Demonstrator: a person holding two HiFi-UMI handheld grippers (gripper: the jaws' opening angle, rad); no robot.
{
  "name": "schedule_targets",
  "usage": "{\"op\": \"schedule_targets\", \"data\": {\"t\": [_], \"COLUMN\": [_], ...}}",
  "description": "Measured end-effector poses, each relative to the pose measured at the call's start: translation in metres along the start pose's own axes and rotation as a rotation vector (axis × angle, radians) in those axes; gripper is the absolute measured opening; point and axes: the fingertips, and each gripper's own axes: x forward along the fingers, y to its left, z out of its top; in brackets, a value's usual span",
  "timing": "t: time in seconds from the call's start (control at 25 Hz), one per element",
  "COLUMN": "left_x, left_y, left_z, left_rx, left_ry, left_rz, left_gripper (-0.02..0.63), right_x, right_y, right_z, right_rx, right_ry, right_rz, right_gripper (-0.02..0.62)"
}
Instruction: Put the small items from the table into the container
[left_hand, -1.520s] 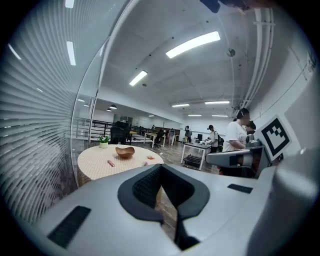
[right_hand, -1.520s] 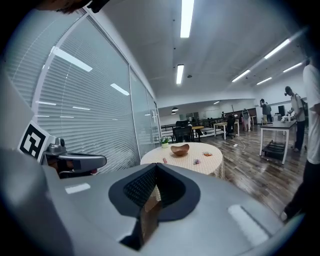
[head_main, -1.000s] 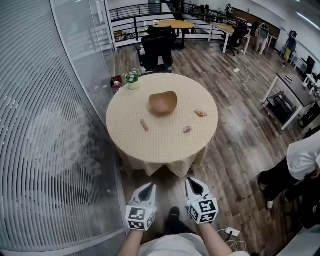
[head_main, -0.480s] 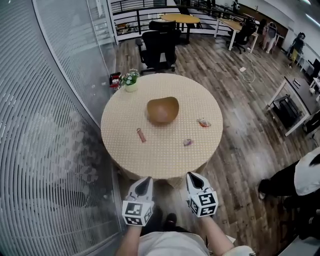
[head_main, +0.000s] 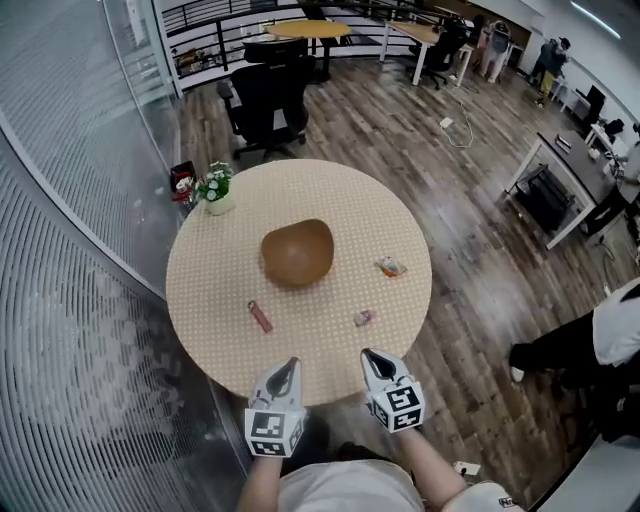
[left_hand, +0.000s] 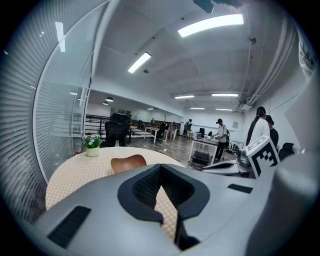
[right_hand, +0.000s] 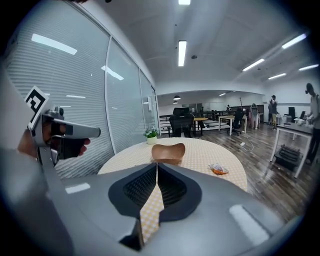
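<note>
1. While both hang at the near rim of the table (head_main: 210, 290), the head view shows left gripper (head_main: 290, 364) and right gripper (head_main: 368, 356) empty; red strip (head_main: 260, 316), small perhaps-pinkish piece (head_main: 364, 318) and wrapper (head_main: 391, 266) lie around the bowl (head_main: 297, 252), none inside
2. Left gripper view: jaws pressed together on nothing, no item being within reach
3. Right gripper view: jaws likewise closed, empty; wrapper ahead to the right

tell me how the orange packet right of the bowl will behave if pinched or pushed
The orange packet looks like a crinkled, shiny wrapper, so it will probably crumple rather than stay stiff and may slip when pinched. It is small and lies flat on the table, so it is likely light; a push would probably slide it, not roll it.
</note>
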Motion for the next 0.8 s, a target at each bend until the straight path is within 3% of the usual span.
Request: {"op": "schedule_targets", "data": {"t": [0.2, 0.36, 0.8], "left_x": [0.048, 0.076, 0.132], "left_y": [0.040, 0.053, 0.060], "left_z": [0.009, 0.009, -0.008], "left_rx": [0.009, 0.002, -0.045], "left_ry": [0.020, 0.050, 0.111], "left_rz": [-0.052, -0.080, -0.093], "left_gripper": [0.006, 0.006, 0.006], "right_x": [0.059, 0.088, 0.157], "right_y": [-0.027, -0.049, -0.112], "right_z": [-0.011, -0.027, -0.089], "right_rx": [-0.007, -0.007, -0.004], "right_ry": [0.069, 0.135, 0.304], "right_rz": [-0.054, -0.087, -0.152], "right_gripper": [0.008, 0.048, 0.257]}}
